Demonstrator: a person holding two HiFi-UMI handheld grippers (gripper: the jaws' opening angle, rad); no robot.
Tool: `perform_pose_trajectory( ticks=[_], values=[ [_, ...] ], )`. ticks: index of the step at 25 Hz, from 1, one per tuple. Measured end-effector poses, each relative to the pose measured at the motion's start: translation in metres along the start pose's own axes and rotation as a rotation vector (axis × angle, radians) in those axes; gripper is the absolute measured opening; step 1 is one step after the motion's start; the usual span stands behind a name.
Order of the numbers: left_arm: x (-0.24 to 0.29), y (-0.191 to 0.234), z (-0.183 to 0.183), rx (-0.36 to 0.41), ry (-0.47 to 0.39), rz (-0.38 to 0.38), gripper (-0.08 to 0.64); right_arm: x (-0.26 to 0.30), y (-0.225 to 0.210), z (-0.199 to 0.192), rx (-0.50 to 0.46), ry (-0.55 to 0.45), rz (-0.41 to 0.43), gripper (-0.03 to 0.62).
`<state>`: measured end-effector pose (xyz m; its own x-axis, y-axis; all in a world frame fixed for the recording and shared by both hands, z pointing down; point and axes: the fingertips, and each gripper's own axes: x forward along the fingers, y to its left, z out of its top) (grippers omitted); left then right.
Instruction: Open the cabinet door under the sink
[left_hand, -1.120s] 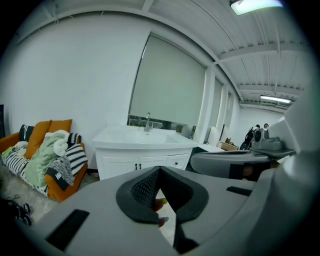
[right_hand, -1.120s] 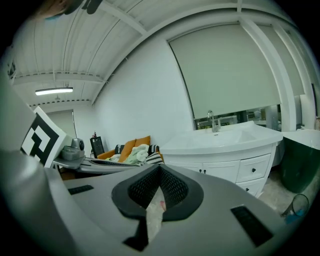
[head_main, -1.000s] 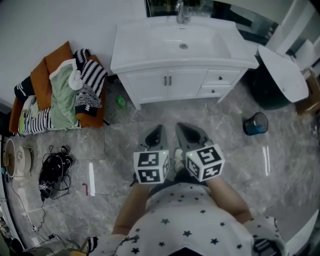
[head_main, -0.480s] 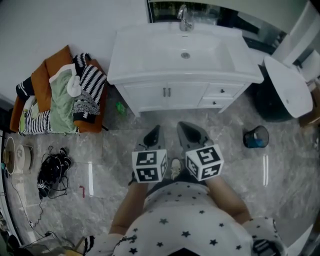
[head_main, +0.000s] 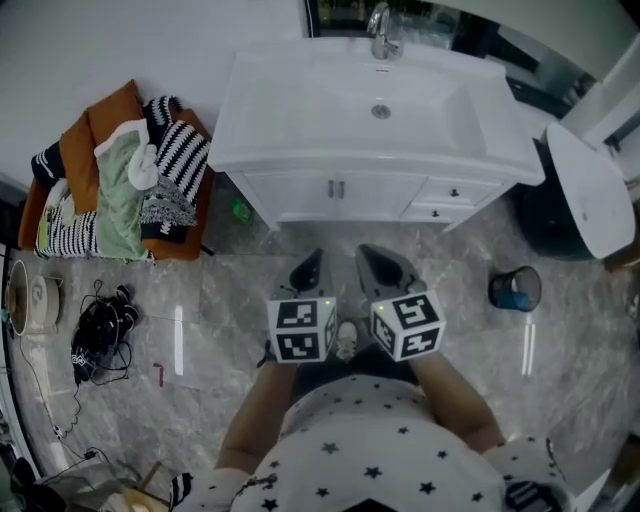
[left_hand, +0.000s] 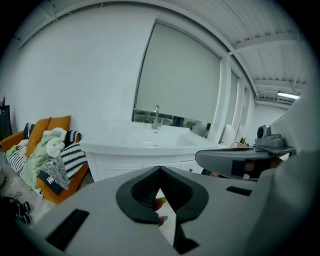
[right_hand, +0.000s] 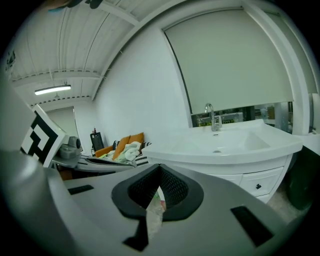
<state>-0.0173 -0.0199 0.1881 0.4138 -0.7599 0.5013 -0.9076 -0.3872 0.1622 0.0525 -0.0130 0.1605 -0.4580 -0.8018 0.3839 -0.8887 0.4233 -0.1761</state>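
A white vanity with a sink (head_main: 380, 100) stands against the far wall. Its two cabinet doors (head_main: 335, 190) are closed, with a pair of slim handles at the middle seam; the cabinet front (left_hand: 122, 167) also shows in the left gripper view. My left gripper (head_main: 309, 262) and right gripper (head_main: 372, 258) hover side by side over the floor, short of the vanity and pointing at it. Both are shut with nothing between the jaws, as the left gripper (left_hand: 160, 170) and right gripper (right_hand: 160, 169) show in their own views.
Two small drawers (head_main: 450, 200) sit right of the doors. A clothes pile on an orange seat (head_main: 120, 175) lies left, with a green bottle (head_main: 240, 210) by the vanity's corner. A blue bin (head_main: 515, 290) and a white toilet lid (head_main: 590, 190) are right. Black cables (head_main: 95, 335) lie far left.
Both grippers and the person have moved forward toward the vanity, which now looks larger and nearer. The jaws stayed shut.
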Motion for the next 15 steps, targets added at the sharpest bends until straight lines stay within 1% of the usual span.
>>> perform_pose_trajectory(
  ticks=[5,10,15],
  values=[
    [0.028,0.013,-0.014,-0.016,0.027,0.019,-0.003,0.03,-0.02,-0.013,0.019,0.026,-0.004,0.005],
    [0.059,0.035,-0.027,-0.043,0.05,0.032,-0.003,0.067,-0.036,-0.03,0.036,0.06,-0.021,0.005],
    [0.097,0.052,-0.048,-0.037,0.073,0.032,-0.003,0.107,-0.059,-0.051,0.034,0.082,-0.05,0.005]
  ],
)
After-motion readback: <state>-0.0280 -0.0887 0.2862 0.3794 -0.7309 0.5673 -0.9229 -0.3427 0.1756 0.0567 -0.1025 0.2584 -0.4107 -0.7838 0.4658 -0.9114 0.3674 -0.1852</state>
